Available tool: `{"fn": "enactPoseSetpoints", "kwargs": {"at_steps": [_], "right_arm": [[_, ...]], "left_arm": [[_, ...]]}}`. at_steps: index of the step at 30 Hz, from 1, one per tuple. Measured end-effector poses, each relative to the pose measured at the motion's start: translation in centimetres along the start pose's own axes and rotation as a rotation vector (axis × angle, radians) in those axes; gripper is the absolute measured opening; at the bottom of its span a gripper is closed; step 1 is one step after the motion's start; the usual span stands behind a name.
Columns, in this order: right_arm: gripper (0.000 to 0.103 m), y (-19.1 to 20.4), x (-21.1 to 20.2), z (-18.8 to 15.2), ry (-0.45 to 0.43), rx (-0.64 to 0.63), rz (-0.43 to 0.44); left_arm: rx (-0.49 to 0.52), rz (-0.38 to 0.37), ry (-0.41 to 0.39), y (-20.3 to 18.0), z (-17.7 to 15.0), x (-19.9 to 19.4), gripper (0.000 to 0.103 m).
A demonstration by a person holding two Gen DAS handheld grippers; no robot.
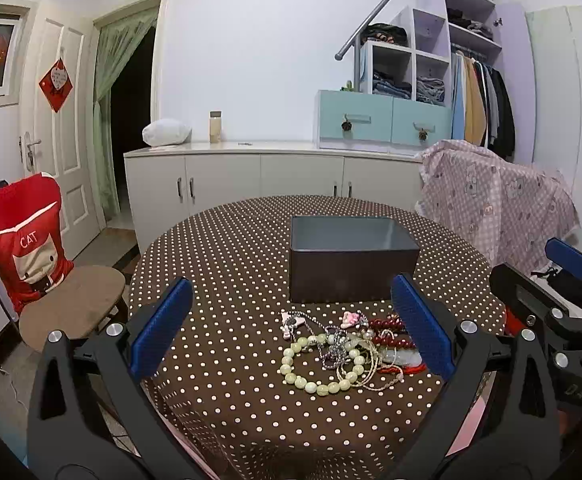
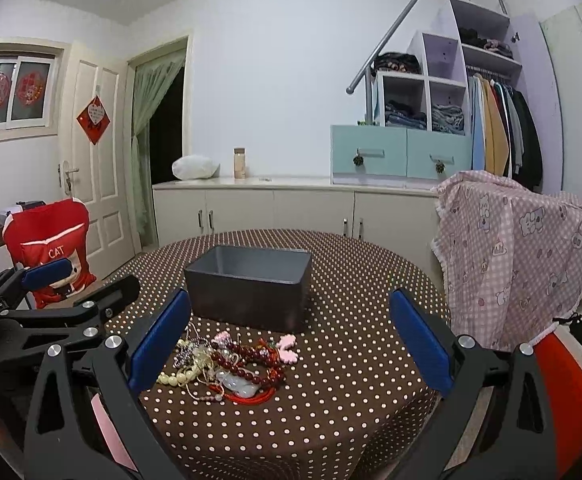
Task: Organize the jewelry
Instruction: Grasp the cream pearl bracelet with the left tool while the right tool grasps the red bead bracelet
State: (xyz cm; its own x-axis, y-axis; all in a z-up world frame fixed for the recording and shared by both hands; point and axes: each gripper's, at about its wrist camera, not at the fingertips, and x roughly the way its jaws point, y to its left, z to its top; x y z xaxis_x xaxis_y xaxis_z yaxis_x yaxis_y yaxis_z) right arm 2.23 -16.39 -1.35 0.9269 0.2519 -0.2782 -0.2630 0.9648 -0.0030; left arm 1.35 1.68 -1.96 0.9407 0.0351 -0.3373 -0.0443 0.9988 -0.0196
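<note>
A tangled pile of jewelry lies on the brown polka-dot tablecloth [image 1: 219, 264]: a pale green bead bracelet [image 1: 315, 376], dark red bead strands [image 1: 387, 332], silver chains and pink charms. It also shows in the right wrist view [image 2: 231, 364]. An open dark grey box [image 1: 351, 260] stands just behind the pile, also in the right wrist view [image 2: 251, 288]. My left gripper [image 1: 291, 324] is open, hovering above and in front of the pile. My right gripper [image 2: 291, 336] is open, with the pile near its left finger. Both are empty.
The table is round with edges close on all sides. A chair with a red CAT cover [image 1: 23, 240] stands left. A chair draped in pink checked cloth [image 2: 523, 256] stands right. White cabinets [image 1: 271, 176] line the back wall.
</note>
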Motion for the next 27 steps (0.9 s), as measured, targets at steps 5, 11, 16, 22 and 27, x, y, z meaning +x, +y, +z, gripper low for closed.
{"fn": "enactPoseSetpoints", "kwargs": {"at_steps": [5, 11, 16, 22, 27], "right_arm": [[0.095, -0.4, 0.9, -0.7, 0.039, 0.01, -0.003], [0.095, -0.6, 2.0, -2.0, 0.091, 0.011, 0.0], [0.095, -0.8, 3.2, -3.1, 0.152, 0.017, 0.007], [0.095, -0.8, 4.5, -4.3, 0.216, -0.001, -0.003], [0.095, -0.6, 5.1, -4.9, 0.225, -0.019, 0.006]], "left_arm": [[0.001, 0.013, 0.03, 0.4, -0.4, 0.6, 0.097], [-0.005, 0.009, 0.087, 1.1, -1.3, 1.6, 0.097], [-0.002, 0.007, 0.14, 1.5, -2.2, 2.5, 0.097], [0.004, 0.003, 0.195, 1.8, -3.3, 3.6, 0.097], [0.01, -0.024, 0.236, 2.0, -4.0, 4.4, 0.097]]}}
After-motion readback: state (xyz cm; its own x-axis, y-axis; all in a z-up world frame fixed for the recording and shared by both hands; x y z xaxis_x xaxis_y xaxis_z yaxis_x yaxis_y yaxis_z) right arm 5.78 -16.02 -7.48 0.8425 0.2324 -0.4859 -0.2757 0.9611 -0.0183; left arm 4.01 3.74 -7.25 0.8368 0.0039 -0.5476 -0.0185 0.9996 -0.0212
